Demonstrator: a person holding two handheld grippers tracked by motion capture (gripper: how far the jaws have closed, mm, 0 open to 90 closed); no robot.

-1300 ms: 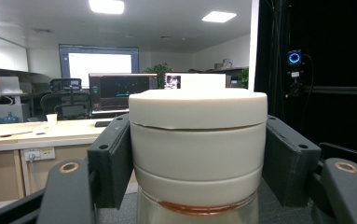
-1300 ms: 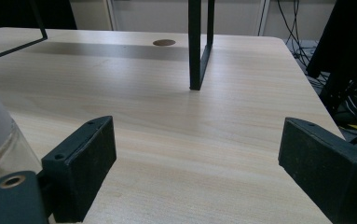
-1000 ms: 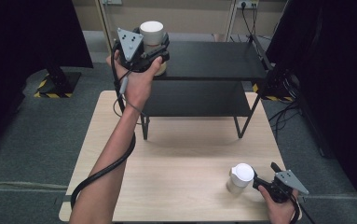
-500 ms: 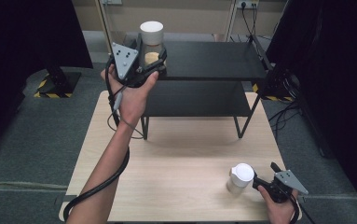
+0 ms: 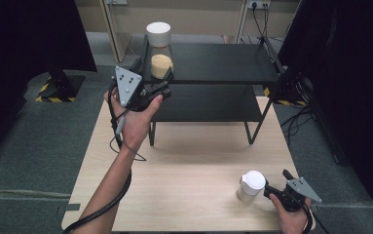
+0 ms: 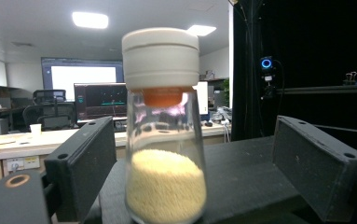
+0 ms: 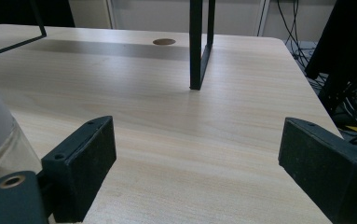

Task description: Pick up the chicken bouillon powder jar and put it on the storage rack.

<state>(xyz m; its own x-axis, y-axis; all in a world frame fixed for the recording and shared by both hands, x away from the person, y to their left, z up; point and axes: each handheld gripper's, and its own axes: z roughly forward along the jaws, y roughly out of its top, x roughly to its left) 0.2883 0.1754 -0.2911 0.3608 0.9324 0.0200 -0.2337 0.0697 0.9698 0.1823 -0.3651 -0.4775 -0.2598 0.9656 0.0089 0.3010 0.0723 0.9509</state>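
Both of my claws stood with their jaws apart. My left gripper (image 5: 162, 83) was raised at the near left corner of the black two-tier metal shelf (image 5: 223, 63), its grey three-cornered plate facing up, my left hand (image 5: 135, 114) wrapped around its handle. From the left gripper view, its two black jaws flanked a clear glass jar of pale yellow grains with a white screw cap and an orange collar (image 6: 163, 130). The jar stood upright on the dark top tier, with a gap on either side, nearer the jaw on the left of that view; nothing was clamped. From the high view the grains showed as a yellow mass just beyond the jaws, below the white cap at the shelf's far left corner.

My right gripper (image 5: 269, 189) lay low over the light wooden table (image 5: 189, 161) near its front right corner, held in my right hand (image 5: 291, 219). Just beside it, toward the table's middle, stood a second clear jar with a white cap (image 5: 251, 186). In the right gripper view that jar sat outside the jaw on the left, and bare tabletop lay between the spread jaws, with a black shelf leg (image 7: 199, 46) farther ahead.
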